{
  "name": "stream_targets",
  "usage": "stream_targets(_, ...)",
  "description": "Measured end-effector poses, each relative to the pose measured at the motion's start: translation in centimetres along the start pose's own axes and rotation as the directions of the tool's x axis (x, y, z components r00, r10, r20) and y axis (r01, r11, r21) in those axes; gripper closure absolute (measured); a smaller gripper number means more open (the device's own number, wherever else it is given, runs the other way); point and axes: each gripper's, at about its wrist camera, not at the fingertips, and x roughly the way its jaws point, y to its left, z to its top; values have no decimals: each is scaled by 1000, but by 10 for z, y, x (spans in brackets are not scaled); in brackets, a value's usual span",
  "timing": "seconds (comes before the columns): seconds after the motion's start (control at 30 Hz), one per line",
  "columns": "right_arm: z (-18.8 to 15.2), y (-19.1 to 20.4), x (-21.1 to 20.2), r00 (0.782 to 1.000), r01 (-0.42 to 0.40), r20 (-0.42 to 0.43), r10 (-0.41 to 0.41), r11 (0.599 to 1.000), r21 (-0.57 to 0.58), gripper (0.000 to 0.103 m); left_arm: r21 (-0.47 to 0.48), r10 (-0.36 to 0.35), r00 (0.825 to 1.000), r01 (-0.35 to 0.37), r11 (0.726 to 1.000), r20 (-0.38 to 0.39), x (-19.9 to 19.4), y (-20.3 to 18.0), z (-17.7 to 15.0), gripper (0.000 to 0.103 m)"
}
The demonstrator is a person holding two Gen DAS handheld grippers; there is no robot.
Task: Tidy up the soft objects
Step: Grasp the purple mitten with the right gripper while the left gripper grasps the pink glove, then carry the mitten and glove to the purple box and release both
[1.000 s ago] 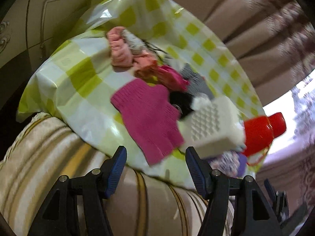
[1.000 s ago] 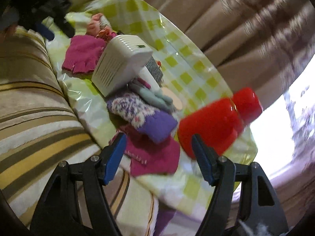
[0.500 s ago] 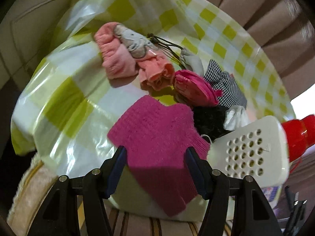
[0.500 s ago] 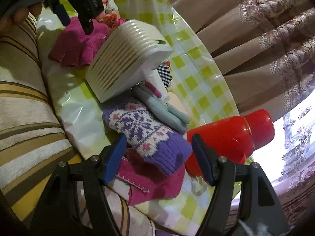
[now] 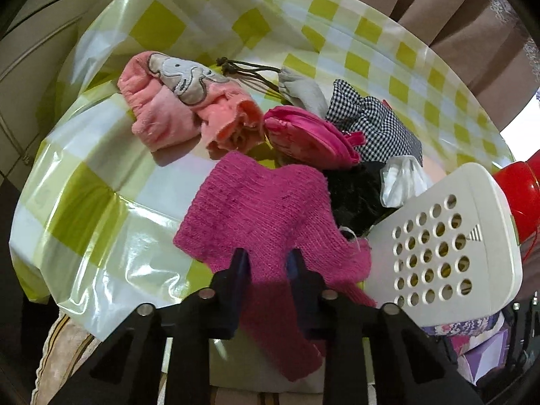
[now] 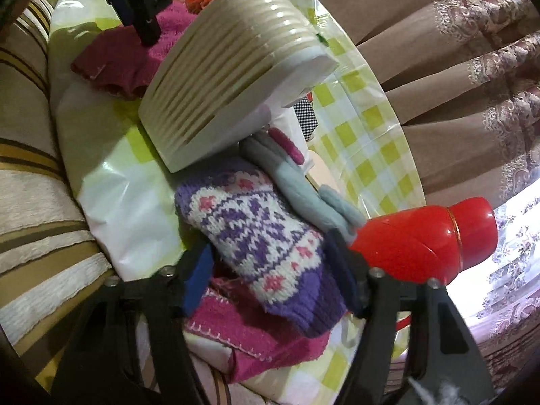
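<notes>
While the left hand-held gripper (image 5: 266,263) is closing on the magenta knit glove (image 5: 266,209) lying at the near edge of the checked surface (image 5: 101,182), the right hand-held gripper (image 6: 270,266) is narrowing around the purple patterned mitten (image 6: 256,233). Both should be biting deep into folded knit, not loose edges, before lifting.

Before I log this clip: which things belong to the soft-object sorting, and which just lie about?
Job:
magenta knit glove, left gripper jaws closing around it
purple patterned mitten, between right gripper jaws, closing
pink elephant cloth
checked fabric

Lying about:
white plastic basket
red bottle
</notes>
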Motion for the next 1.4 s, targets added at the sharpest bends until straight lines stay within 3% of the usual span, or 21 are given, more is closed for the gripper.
stream_targets(0.1,0,1,2,1000,-5,0,5,1000,1,66,3,-13,1000,13,1000,16,-3,0,-2,87)
stream_targets(0.23,-1,-1,-4,1000,-16,22,15,1000,27,79,-5,-40,998,40,999,50,-13,4,-9,92)
stream_targets(0.47,-5,0,-19,998,-30,56,26,998,63,84,-39,-72,992,77,996,104,-29,12,-17,93)
stream_targets(0.93,-26,-32,-41,983,-178,90,160,948,265,86,-99,-92,982,109,989,166,-58,22,-35,94)
stream_targets(1.13,-44,-53,-51,967,-255,109,230,881,399,86,-118,-106,976,129,985,189,-72,24,-45,94)
stream_targets(1.4,-80,-81,-67,936,-348,169,310,733,585,86,-126,-154,960,187,974,233,-97,23,-69,94)
